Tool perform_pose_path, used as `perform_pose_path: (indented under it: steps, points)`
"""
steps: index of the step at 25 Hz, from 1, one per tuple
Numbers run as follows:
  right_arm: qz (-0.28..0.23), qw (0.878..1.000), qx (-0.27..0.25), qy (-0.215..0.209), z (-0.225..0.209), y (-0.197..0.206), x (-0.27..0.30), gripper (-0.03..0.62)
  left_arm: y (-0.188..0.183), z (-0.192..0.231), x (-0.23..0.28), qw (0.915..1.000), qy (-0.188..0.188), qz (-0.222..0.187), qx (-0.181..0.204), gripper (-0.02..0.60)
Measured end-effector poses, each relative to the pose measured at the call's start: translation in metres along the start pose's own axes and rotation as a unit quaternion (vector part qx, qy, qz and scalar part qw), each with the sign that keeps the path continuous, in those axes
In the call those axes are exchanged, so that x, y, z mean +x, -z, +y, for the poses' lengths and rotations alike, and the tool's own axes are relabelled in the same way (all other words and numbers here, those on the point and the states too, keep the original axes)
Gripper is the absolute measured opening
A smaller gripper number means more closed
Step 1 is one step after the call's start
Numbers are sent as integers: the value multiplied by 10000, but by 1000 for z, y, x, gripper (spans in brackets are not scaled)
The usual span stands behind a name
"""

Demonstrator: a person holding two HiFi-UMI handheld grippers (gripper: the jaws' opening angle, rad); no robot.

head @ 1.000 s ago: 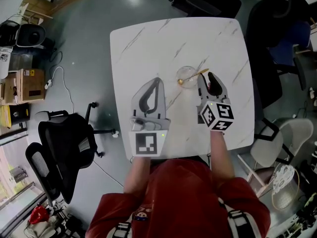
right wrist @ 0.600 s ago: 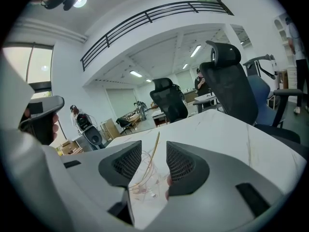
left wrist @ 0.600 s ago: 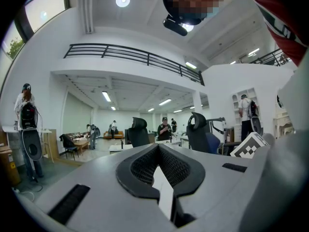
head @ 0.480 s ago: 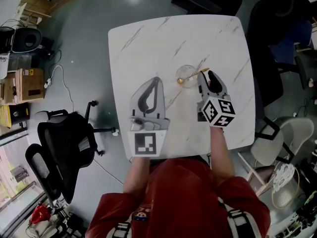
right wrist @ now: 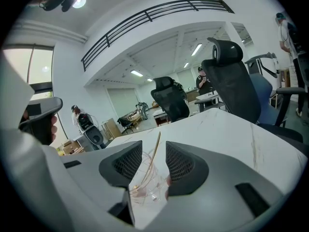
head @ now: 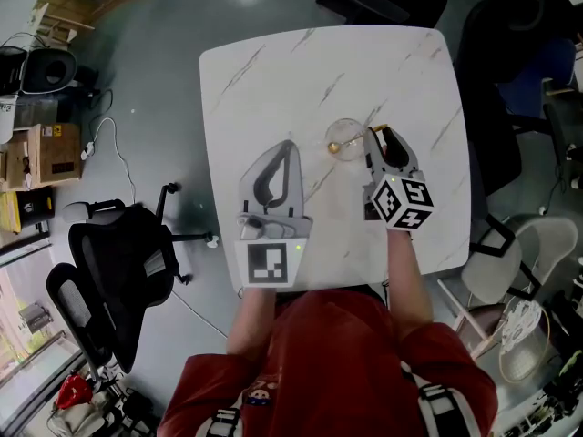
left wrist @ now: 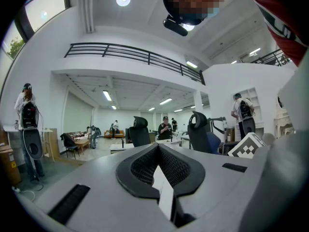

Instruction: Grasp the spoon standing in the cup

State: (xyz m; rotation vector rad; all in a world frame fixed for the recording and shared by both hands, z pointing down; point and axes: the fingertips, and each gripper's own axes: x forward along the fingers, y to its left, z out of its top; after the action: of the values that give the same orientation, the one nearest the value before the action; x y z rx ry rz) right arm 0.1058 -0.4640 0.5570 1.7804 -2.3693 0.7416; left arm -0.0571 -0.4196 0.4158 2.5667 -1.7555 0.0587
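Gold thin spoon (right wrist: pixel 152 154) standing tilted in clear glass cup (right wrist: pixel 144 183), handle leaning over rim toward right gripper (right wrist: pixel 154 159). Cup sitting near middle of white marble-veined square table (head: pixel 273 71). Right gripper's jaws gaping wide, released. Spoon handle rising between them, pads not pressing it; cup just beside jaw tips. Left gripper (left wrist: pixel 158 153) lying on table left of cup, apart from it, jaws clenched together on nothing. Black office chair (head: pixel 118 262) standing off table's left side.
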Motion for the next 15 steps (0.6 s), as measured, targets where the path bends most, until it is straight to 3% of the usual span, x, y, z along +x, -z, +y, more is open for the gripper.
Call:
perform_pose_path:
  steps: [15]
  points:
    - [-12,9998,-173,45,3,-2,3,75,-1,3,-3,10000,-32,-40,-22,9]
